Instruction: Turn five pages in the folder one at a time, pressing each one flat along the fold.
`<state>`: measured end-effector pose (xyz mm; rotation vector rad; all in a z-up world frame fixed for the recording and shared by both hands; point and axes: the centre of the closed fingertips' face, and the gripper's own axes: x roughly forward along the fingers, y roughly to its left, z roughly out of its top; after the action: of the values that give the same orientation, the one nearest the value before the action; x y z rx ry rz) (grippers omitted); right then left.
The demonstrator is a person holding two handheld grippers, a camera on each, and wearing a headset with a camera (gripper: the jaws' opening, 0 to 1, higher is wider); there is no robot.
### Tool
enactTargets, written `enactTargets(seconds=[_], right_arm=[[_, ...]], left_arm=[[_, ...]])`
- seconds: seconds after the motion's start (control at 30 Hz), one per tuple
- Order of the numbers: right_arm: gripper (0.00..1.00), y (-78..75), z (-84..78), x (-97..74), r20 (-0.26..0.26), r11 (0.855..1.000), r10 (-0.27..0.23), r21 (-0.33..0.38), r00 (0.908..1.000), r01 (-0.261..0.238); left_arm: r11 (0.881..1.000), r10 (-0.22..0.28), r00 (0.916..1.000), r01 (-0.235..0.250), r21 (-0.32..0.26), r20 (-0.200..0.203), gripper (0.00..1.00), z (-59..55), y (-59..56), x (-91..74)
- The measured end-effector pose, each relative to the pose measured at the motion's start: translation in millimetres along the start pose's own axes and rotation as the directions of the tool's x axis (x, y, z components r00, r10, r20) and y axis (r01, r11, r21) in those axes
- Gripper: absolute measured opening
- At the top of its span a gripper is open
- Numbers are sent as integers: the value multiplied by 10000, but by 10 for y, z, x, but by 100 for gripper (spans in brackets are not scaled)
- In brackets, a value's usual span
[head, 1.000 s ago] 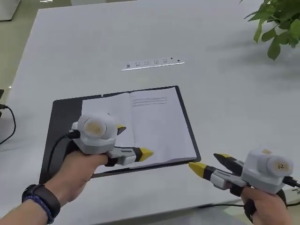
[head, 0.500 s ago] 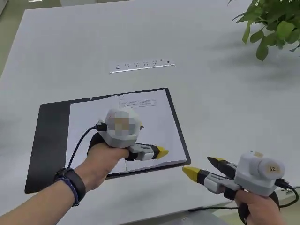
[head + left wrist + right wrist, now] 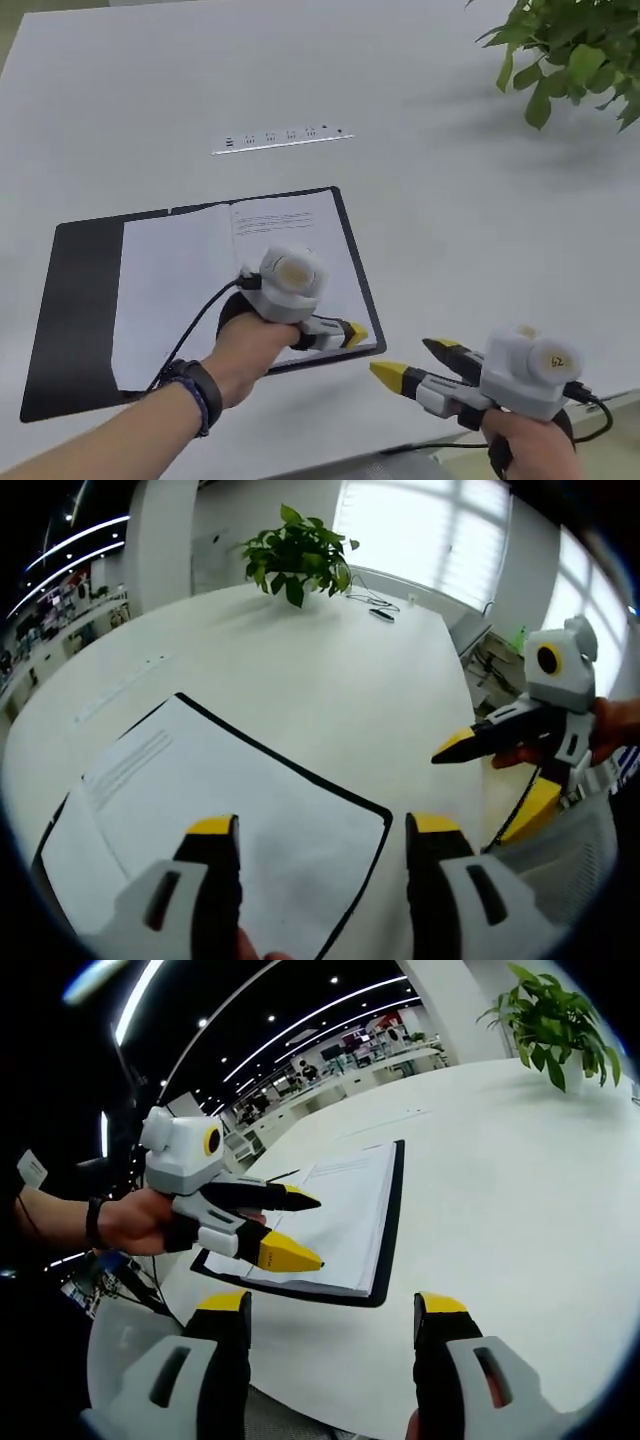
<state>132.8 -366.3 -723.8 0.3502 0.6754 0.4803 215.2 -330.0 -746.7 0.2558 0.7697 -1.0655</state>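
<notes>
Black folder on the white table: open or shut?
Open: black folder lies flat on its cover, white pages spread left and right.

Counting one open folder point(image 3: 170, 280), one plant point(image 3: 570, 50), one socket strip point(image 3: 280, 138), one wristband point(image 3: 203, 392), one counter point(image 3: 460, 210); tallying two tools: left hand-held gripper point(image 3: 345, 328), right hand-held gripper point(image 3: 408, 358).

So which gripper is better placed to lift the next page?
Probably the left gripper: its open jaws sit over the right-hand white page of the black folder, near its lower corner. The right gripper hovers open off the folder.
</notes>
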Motion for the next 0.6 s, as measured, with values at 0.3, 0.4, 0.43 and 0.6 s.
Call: enactTargets(seconds=[0.3, 0.4, 0.43, 0.6], right_arm=[[65, -10, 9, 12, -84, 10000, 80, -21, 9999, -80], [65, -20, -9, 20, -152, 10000, 90, -3, 9998, -90], [65, -17, -7, 19, -154, 10000, 94, -2, 9998, -94], [65, -28, -7, 22, -146, 9999, 102, 57, 9998, -101]], left_arm=[[9964, 773, 9963, -759, 374, -381, 71, -118, 63, 228], [9925, 868, 9937, -801, 923, -711, 71, -216, 58, 270], [9919, 874, 9935, -801, 981, -725, 71, -230, 58, 276], [9932, 884, 9941, -831, 817, -634, 70, -216, 91, 271]])
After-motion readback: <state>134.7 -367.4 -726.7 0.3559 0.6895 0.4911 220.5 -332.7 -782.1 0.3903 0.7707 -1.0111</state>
